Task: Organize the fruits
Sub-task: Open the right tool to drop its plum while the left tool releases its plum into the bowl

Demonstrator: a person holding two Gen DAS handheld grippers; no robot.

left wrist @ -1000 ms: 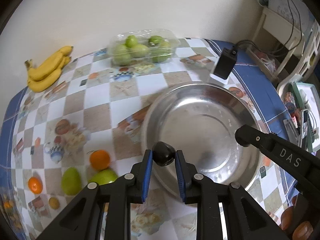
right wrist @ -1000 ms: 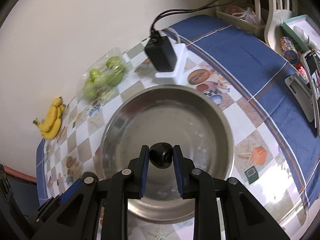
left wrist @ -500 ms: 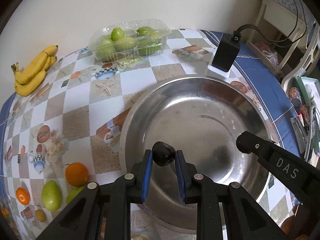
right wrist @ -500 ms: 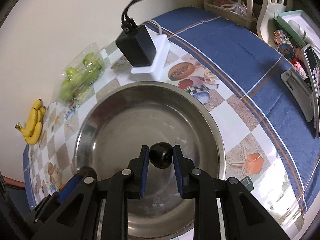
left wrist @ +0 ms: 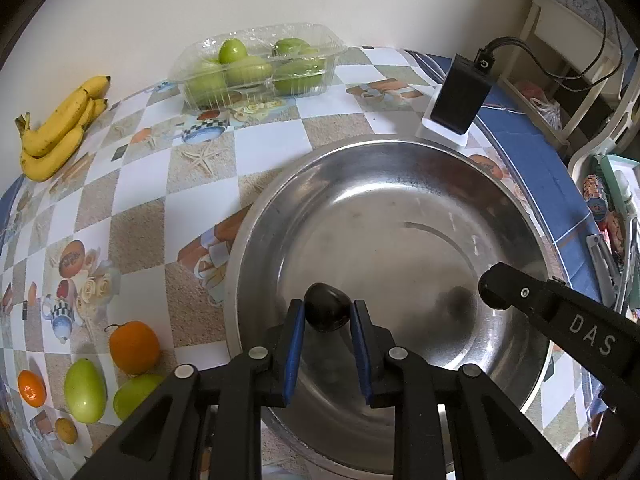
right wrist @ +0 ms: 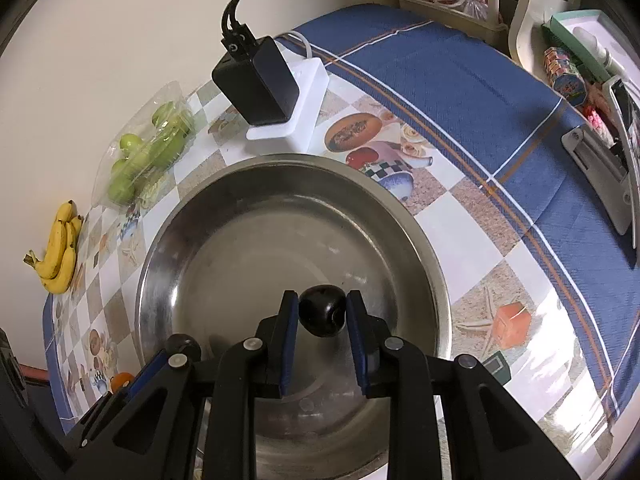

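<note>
A large steel bowl (left wrist: 400, 168) (right wrist: 420, 240) stands on the checked tablecloth, with nothing lying in it. My left gripper (left wrist: 326, 318) is shut on a small dark round fruit (left wrist: 326, 307) and holds it over the bowl's near left part. My right gripper (right wrist: 322, 316) is shut on another dark round fruit (right wrist: 322, 315) over the bowl's near middle. The right gripper's arm (left wrist: 560, 320) shows at the right of the left wrist view.
Left of the bowl lie an orange (left wrist: 134, 346), a second orange (left wrist: 32, 388) and two green fruits (left wrist: 85, 390). Bananas (left wrist: 60, 128) and a clear box of green fruit (left wrist: 256, 66) sit by the wall. A black charger on a white block (right wrist: 260, 80) stands behind the bowl.
Both grippers have moved forward over the bowl, each still holding its dark fruit. The left gripper came in from the bowl's left rim.
</note>
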